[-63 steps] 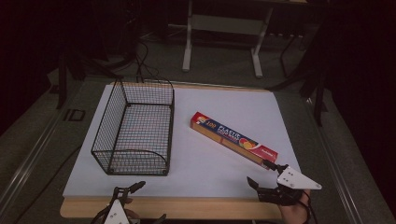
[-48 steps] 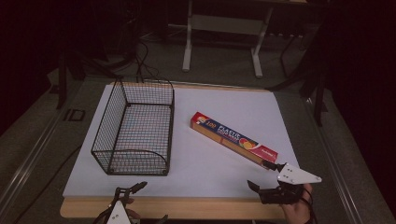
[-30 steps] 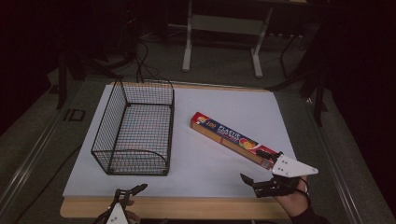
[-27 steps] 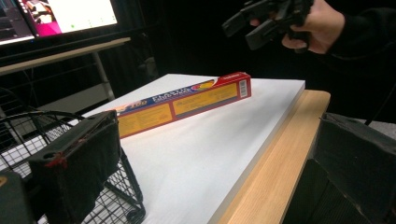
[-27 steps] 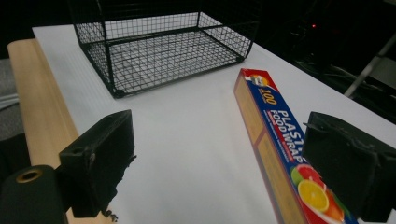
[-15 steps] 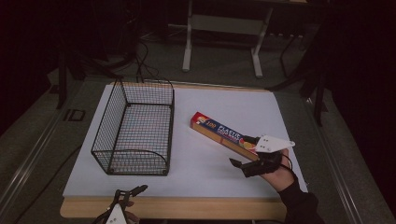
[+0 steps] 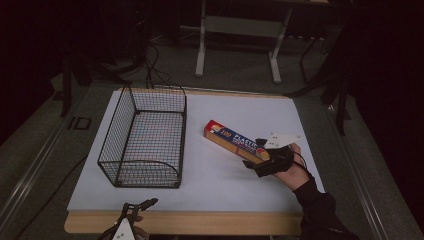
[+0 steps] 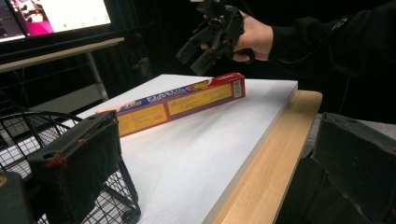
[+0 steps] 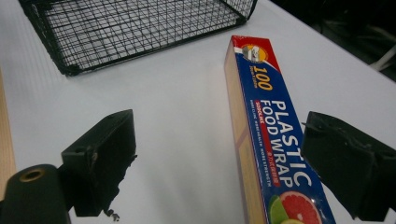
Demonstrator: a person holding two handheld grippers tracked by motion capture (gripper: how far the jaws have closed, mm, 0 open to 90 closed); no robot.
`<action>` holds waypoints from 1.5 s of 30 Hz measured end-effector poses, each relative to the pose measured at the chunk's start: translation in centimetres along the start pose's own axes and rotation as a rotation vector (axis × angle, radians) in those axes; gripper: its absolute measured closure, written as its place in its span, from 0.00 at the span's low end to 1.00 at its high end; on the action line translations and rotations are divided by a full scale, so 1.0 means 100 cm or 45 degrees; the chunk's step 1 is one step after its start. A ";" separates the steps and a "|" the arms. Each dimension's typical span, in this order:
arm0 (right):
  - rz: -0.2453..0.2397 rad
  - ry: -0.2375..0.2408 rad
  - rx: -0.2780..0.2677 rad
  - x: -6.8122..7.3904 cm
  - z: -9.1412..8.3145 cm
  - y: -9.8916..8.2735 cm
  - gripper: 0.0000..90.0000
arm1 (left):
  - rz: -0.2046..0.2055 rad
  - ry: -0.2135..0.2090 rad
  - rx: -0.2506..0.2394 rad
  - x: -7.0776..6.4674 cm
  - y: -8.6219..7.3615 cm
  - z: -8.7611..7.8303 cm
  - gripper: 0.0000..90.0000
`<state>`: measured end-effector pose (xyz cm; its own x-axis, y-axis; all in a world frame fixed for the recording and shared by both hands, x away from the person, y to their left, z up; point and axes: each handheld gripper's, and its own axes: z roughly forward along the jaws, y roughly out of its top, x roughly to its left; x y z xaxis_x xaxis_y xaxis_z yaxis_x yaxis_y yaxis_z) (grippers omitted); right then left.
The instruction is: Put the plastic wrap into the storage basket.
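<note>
— Now, how is the room at the edges laid out?

— A white board (image 7: 210, 185) is seen on a wooden table (image 7: 200, 223), with a strip of bare wood shown along the near edge. A black wire basket (image 7: 145, 137) is set on the board's left half, close to the left edge. Open white surface is left between the basket and the plastic wrap box (image 7: 235, 143), and more along the near side and at the far right corner.

— And the box itself?

— It is laid flat right of centre, well apart from the basket. Its long axis is run diagonally, the "100" end pointed far-left toward the basket's far corner, the fruit-printed end pointed near-right toward the board's right edge.

— Where are the grippers found?

— The right gripper (image 7: 261, 159) is held over the box's near-right end, its jaws spread wide; in the right gripper view one jaw is seen over bare board left of the box and the other at its right side, nothing being gripped. Whether the box is touched cannot be told. The left gripper (image 7: 144, 204) is kept at the near edge, left of centre, jaws wide apart and empty.
</note>
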<state>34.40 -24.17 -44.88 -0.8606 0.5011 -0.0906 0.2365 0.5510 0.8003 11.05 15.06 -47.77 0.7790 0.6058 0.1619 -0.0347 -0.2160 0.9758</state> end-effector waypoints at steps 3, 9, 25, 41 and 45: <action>0.000 -0.009 0.033 -0.006 0.005 0.002 0.12 | 0.004 0.001 0.001 0.000 0.000 0.000 0.02; 0.013 -0.022 0.093 -0.018 0.013 0.004 0.12 | 0.006 0.003 0.005 0.000 0.000 0.000 0.02; 0.073 -0.004 0.251 -0.044 0.043 0.005 0.14 | 0.022 0.013 0.019 0.000 -0.001 -0.001 0.02; 0.094 -0.020 0.397 -0.061 0.063 0.002 0.14 | 0.013 0.026 0.016 0.003 -0.001 -0.004 0.02; 0.103 -0.005 0.465 -0.064 0.070 0.002 0.15 | 0.015 0.026 0.019 0.003 -0.001 -0.005 0.02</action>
<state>43.08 -22.61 -48.32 -0.8311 0.5548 -0.0388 0.4494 0.7110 0.5408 11.01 15.67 -47.74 0.7656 0.6185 0.1767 -0.0348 -0.2345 0.9715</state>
